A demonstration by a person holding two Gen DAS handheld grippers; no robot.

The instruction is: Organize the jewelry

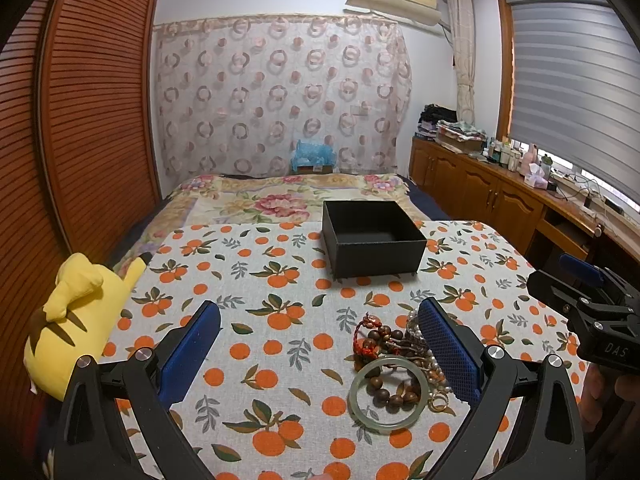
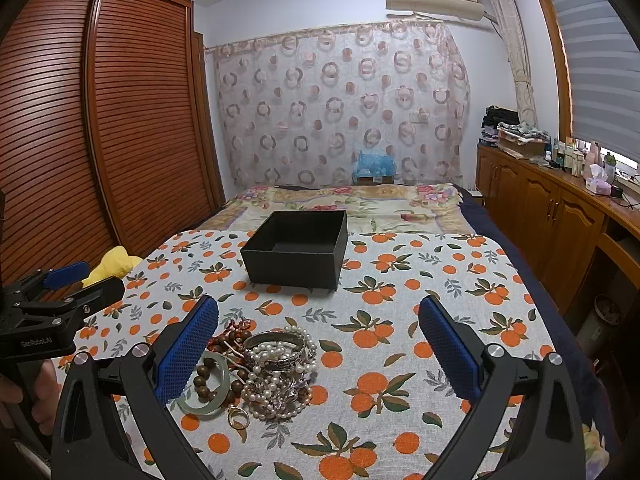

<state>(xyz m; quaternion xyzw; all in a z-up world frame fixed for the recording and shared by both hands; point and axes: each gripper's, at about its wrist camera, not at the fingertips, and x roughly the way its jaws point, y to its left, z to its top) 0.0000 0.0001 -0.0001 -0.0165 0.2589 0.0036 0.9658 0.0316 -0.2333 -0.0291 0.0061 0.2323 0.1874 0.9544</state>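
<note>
A pile of jewelry (image 2: 264, 372) lies on the orange-print tablecloth: a pale green jade bangle (image 1: 386, 396), wooden bead bracelets (image 1: 382, 338), pearl strands (image 2: 280, 384), a silver bangle (image 2: 276, 346) and gold rings (image 2: 239, 418). An open, empty black box (image 1: 370, 238) stands behind it, also in the right wrist view (image 2: 298, 250). My left gripper (image 1: 320, 352) is open above the table, the pile by its right finger. My right gripper (image 2: 318, 352) is open, the pile by its left finger. Each gripper shows in the other's view, the right one (image 1: 592, 304) and the left one (image 2: 60, 296).
The table (image 1: 256, 280) stands over a bed with a floral cover (image 1: 280, 196). A yellow plush toy (image 1: 76, 320) lies at the table's left edge. A slatted wooden wardrobe (image 1: 80, 120) is on the left, and wooden cabinets with bottles (image 1: 500, 184) on the right.
</note>
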